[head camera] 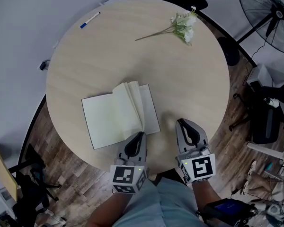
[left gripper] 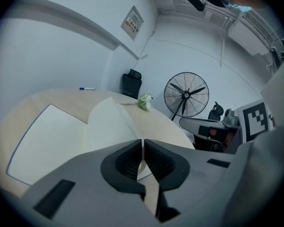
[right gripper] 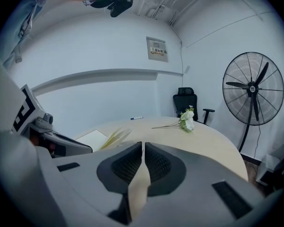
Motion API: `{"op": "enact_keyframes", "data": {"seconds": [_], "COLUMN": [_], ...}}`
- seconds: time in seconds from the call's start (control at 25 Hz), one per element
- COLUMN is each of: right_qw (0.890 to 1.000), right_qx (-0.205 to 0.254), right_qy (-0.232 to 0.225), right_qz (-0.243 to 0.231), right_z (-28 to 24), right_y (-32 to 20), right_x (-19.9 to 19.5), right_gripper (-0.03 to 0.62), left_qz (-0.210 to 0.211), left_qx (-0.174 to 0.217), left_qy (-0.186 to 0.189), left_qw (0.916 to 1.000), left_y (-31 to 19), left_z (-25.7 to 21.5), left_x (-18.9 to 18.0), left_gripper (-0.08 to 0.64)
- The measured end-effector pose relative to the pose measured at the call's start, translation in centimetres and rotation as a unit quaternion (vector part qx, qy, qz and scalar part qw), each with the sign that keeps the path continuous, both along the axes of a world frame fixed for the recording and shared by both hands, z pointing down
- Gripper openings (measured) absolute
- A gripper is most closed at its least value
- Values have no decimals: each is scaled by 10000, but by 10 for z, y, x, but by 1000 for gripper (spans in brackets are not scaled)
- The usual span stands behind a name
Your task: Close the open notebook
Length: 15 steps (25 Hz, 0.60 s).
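Left gripper, jaws together, perhaps over notebook

**Head view.** You work under cool, even, diffuse light with a bluish cast. The table top is uniformly lit and free of glare. The notebook pages are the brightest surface, yet they keep their detail. Shadows are soft: a faint one lies on the wood just beside the right gripper, and the floor round the table falls dark. Focus is sharp across the frame.

**Left and right gripper views.** Wide-angle distortion bows the wall lines and the table edge, and black vignetting fills your corners. The near jaw housings look soft and dim, while the fan beyond stays crisp.
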State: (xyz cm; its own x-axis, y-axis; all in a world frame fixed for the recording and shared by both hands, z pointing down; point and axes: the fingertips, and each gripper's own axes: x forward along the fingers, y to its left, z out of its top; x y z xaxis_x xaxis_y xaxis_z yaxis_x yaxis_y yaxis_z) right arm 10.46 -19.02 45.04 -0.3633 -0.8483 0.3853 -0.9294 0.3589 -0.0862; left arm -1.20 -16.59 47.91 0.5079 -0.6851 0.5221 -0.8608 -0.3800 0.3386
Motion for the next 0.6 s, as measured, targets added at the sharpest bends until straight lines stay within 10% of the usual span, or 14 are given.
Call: {"op": "enact_keyframes", "data": {"seconds": [0.6], "right_qw": [9973], "right_qx": [-492], "right_qy": [34], "right_qz": [553], "right_z": [51], "right_y": [13], "right_x": [60], "right_gripper": [51], "left_qz": [328], "left_qx": [-571], "left_qy": [43], "left_qw": [9978], "left_y": [-14], "left_z": [67], "left_x": [45], "left_gripper": [32]}}
